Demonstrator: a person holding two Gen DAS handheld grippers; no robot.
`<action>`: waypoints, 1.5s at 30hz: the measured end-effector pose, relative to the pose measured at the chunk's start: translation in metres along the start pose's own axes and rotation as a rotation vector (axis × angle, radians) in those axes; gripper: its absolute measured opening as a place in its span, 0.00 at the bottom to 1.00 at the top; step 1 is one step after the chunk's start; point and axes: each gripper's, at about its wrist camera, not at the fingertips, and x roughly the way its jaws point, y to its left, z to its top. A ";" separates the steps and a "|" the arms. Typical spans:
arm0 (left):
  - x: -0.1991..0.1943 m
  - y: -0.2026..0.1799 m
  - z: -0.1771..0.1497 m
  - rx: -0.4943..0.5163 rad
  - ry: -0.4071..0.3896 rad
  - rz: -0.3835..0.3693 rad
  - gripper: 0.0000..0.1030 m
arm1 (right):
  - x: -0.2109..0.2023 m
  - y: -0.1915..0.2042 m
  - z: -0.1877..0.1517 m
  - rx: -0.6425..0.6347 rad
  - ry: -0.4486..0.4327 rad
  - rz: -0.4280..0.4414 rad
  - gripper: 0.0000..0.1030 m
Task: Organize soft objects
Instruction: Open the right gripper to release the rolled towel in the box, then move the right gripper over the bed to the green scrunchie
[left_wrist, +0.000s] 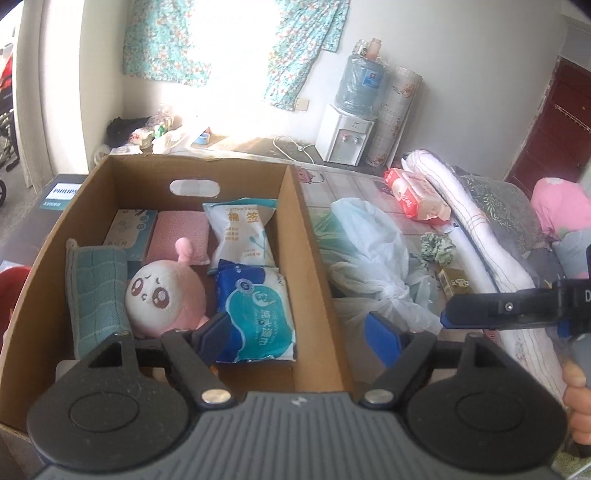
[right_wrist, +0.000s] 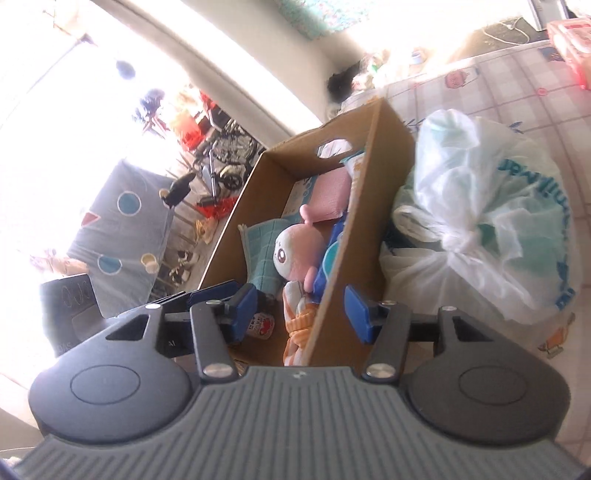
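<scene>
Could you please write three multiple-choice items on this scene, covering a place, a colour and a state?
1. Where does the plush toy lie?
A. inside the cardboard box
B. on the tablecloth
C. on the water dispenser

2. What colour is the scrunchie?
A. red
B. green
C. black

3. How is the white plastic bag beside the box?
A. spread flat
B. knotted shut
C. hanging from a hook

Answers:
1 A, the box walls surround the toy.
2 B, it shows as pale green ruffles.
3 B, a knot shows at its neck.

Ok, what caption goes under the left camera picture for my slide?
Open left gripper above cardboard box holding pink plush toy and packets.
</scene>
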 end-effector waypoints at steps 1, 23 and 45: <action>0.001 -0.012 0.002 0.026 -0.010 -0.010 0.80 | -0.013 -0.009 -0.005 0.017 -0.025 -0.010 0.51; 0.103 -0.243 -0.024 0.380 0.033 -0.212 0.87 | -0.225 -0.179 -0.082 0.341 -0.327 -0.267 0.52; 0.180 -0.260 -0.001 0.342 0.080 -0.108 0.87 | -0.196 -0.219 0.041 0.291 -0.223 -0.211 0.52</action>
